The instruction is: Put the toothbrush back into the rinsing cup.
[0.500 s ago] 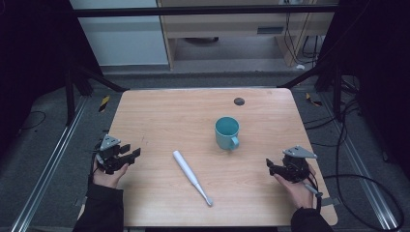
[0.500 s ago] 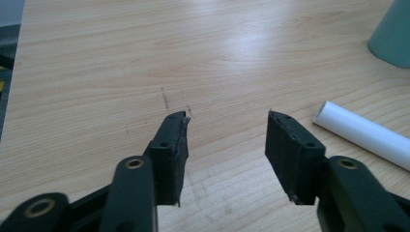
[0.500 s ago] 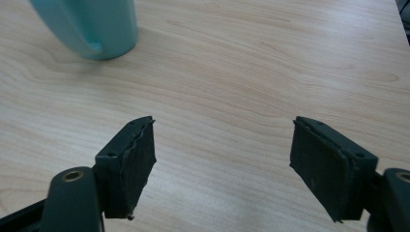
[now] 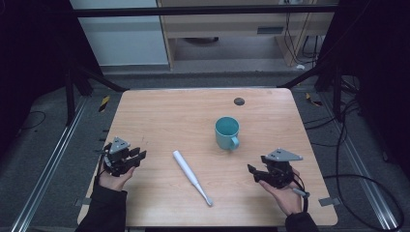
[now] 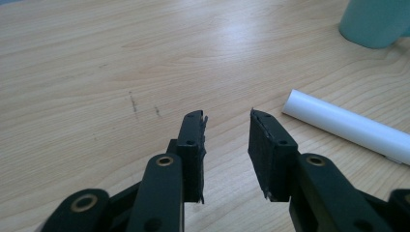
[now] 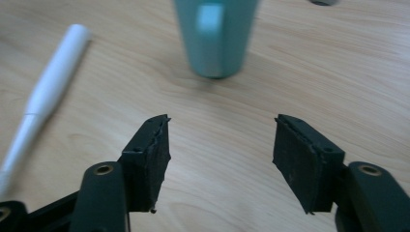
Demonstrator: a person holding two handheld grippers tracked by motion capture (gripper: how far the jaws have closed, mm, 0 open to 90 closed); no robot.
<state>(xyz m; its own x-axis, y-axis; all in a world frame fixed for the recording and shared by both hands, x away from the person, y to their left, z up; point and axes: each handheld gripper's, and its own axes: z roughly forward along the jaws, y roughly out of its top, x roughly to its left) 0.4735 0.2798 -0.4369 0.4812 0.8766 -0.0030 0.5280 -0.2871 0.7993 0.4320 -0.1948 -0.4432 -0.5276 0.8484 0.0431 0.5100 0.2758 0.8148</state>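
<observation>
On the tabletop [image 4: 159, 116] a white toothbrush [image 4: 191, 177] lies between the hands, with a teal mug [image 4: 226, 133] just beyond. The left claw [image 4: 139, 156] gapes narrowly, the right claw [image 4: 253, 172] wider; both empty, seemingly hovering low.

Table [image 4: 159, 121]: light wood grain, pale tan, a few faint dark scuff marks near the left gripper [image 4: 139, 157]. Cup [image 4: 226, 133]: teal all over, handle same teal. Toothbrush [image 4: 192, 177]: plain white, no markings visible. Both grippers: black jaws with black pads, brass-coloured rivets at the joints, grey plate on top; right gripper [image 4: 252, 172] same scheme. Small round dark grey disc [image 4: 239, 101] near table's far edge. Sleeves [image 4: 104, 210] black. Floor [image 4: 43, 159] dark grey, yellow-black hazard tape [image 4: 104, 103] pieces.
</observation>
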